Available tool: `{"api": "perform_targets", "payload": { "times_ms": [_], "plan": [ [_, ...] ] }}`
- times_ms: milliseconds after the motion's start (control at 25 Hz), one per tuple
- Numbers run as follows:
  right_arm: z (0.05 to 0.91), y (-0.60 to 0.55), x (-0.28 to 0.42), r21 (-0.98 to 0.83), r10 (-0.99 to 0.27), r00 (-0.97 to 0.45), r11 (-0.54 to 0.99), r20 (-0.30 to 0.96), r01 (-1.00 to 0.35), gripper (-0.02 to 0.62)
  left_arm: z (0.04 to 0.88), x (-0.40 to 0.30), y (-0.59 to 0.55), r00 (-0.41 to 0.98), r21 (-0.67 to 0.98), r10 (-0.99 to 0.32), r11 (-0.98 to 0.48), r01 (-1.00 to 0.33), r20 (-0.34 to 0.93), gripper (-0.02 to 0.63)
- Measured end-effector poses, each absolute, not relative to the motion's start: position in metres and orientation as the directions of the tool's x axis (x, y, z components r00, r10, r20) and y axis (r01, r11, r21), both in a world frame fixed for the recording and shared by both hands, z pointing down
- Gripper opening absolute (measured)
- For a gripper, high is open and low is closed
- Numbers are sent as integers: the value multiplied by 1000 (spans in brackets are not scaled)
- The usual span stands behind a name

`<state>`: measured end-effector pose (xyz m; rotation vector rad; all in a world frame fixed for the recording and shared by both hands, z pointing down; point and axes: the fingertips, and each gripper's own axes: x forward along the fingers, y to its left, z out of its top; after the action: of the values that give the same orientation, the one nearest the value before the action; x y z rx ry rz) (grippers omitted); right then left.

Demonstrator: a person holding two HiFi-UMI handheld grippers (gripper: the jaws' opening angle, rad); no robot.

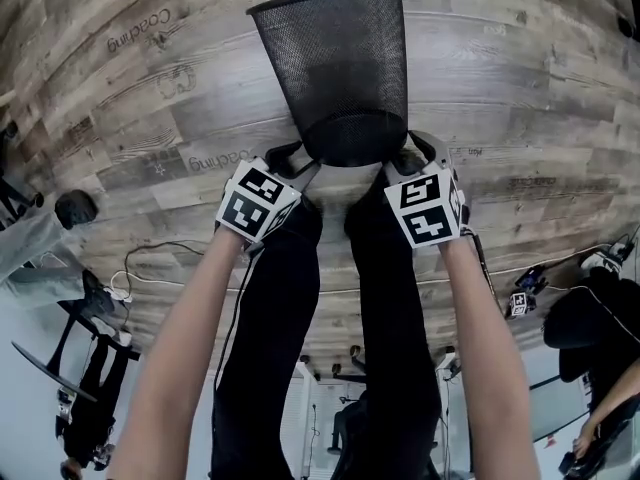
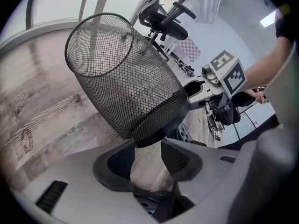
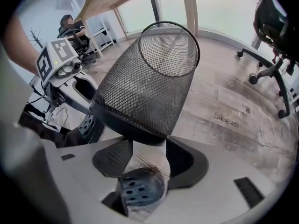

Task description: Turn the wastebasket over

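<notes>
Floor's point(image 1: 520, 118) grey-brown wood planks w/ faint words printed on em, black mesh wastebasket point(image 1: 335, 68) standing upright on it, wheeled office chair point(image 3: 275, 17) parked further off.

Black mesh wastebasket point(image 1: 335, 68), grey-brown wood-grain floor point(image 1: 520, 98), black trousers point(image 1: 270, 348)

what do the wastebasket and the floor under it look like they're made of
Wastebasket: black wire mesh, probably metal, matte; the floor shows through its fine grid, and a solid dark band rings the base. Floor: wood-look planks, grey-brown with grain and seams; real wood or laminate, can't tell.
</notes>
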<state>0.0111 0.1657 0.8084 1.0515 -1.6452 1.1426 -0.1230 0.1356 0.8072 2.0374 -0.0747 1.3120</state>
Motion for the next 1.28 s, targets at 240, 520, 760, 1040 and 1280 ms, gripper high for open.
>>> {"api": "perform_targets", "payload": {
  "times_ms": [240,520,760,1040,1280],
  "plan": [
    [772,167,24,-281,-212,-303,129,929,-951,274,802,-117,138,470,523,314,-740,-423,825,175],
    [743,147,22,-401,-300,-373,-37,878,-915,341,789,-92,142,499,542,329,-753,-374,802,163],
    [754,129,13,-376,-298,-338,-77,892,-923,347,781,-77,144,525,564,337,-743,-362,781,143],
    [762,128,19,-330,-275,-305,-48,912,-943,351,777,-70,143,532,572,356,-754,-322,768,124],
    [764,130,20,-334,-258,-311,-50,915,-941,356,766,-71,119,518,554,340,-760,-340,785,127]
  ]
}}
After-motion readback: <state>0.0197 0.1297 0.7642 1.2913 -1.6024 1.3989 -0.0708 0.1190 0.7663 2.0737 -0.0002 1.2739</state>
